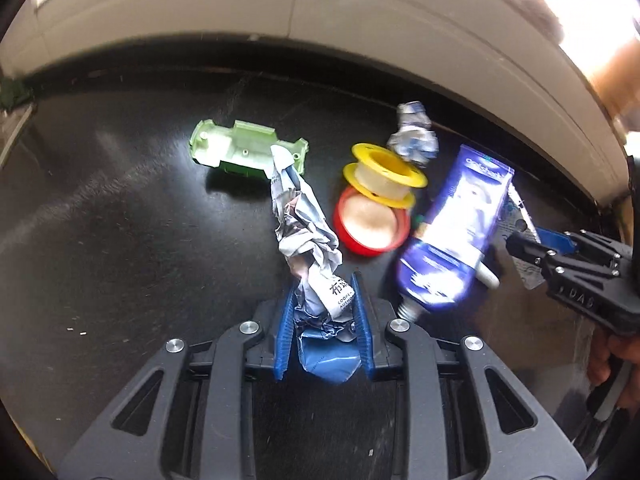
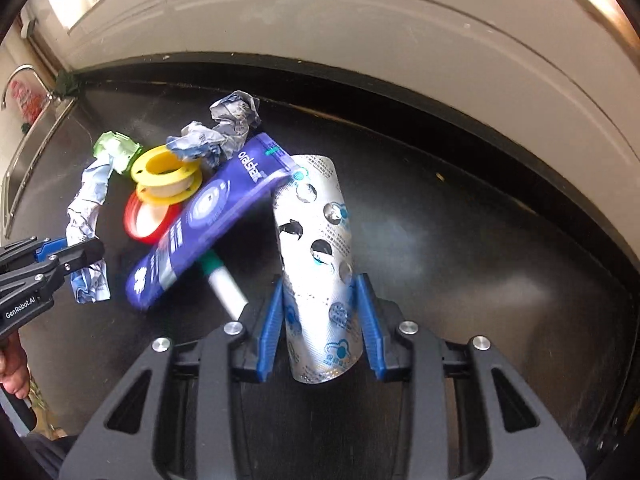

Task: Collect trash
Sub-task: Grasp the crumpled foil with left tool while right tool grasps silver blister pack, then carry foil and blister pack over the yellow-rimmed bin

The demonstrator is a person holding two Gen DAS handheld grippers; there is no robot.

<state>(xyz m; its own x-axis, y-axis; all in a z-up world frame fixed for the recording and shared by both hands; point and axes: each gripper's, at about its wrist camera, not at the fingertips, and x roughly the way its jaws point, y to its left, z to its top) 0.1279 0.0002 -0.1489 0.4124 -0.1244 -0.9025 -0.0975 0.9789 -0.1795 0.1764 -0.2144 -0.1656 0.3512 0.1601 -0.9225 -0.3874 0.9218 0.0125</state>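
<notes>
My left gripper is shut on a crumpled silver-and-blue wrapper that sticks forward from its blue pads; it also shows at the left of the right wrist view. My right gripper is shut on an empty silver pill blister strip, whose far end touches a purple toothpaste tube. The tube lies on the black counter, blurred. The right gripper enters the left wrist view from the right.
A yellow tape spool rests on a red lid. A green plastic shell lies at the back left. Another crumpled wrapper lies behind the spool. A white wall borders the counter's far edge. A sink is at the left.
</notes>
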